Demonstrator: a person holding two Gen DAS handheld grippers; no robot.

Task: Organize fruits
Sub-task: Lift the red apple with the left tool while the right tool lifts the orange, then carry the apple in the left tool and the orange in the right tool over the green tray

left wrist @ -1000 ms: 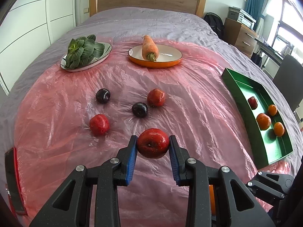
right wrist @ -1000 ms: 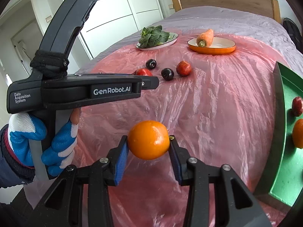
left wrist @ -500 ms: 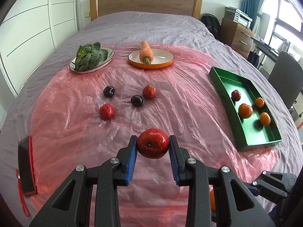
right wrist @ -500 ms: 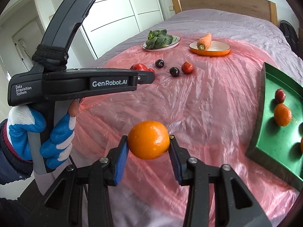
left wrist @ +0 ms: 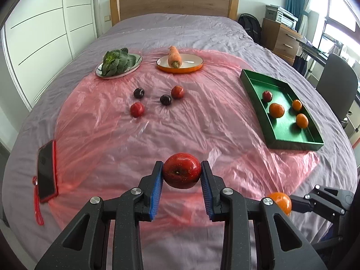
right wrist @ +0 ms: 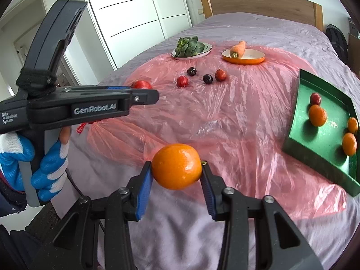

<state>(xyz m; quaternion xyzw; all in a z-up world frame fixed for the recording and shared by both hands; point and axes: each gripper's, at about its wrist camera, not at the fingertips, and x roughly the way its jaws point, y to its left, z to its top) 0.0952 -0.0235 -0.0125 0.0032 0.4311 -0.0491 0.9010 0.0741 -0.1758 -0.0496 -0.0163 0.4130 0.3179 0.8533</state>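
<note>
left hand (right wrist: 42, 157): blue-and-white glove wrapped round the grey handle, holding the left gripper (left wrist: 181, 175) out over the near part of the bed (left wrist: 180, 29), nose tilted down toward the pink sheet (left wrist: 180, 126)

left fingers: blue pads (left wrist: 157, 189) closed in snug on both sides of a red apple (left wrist: 181, 173), so it's held up off the sheet, stem dimple facing the camera

writing: "GenRobot.AI" on the side of the left gripper, plus a small "Data Acquisition System" near the back of it

right gripper (right wrist: 176, 168): angled down too, just to the right of the left one and a bit lower in the left view, over the sheet's near edge

right fingers: partly spread, pads (right wrist: 144, 189) pressing either side of an orange (right wrist: 176, 166), held clear of the bed

loose fruit: two red ones (left wrist: 137, 109) (left wrist: 177, 91) and two dark plums (left wrist: 138, 92) (left wrist: 165, 99) bunched mid-sheet

plates: greens (left wrist: 117, 61) on the left plate (left wrist: 136, 64), carrot (left wrist: 174, 56) on the orange plate (left wrist: 193, 64), both at the far edge of the sheet

tray (left wrist: 254, 90): green, over on the right, with one small red fruit (left wrist: 267, 95) and three oranges (left wrist: 276, 110) in it

phone (left wrist: 46, 168): red case, on the bed left of the sheet
</note>
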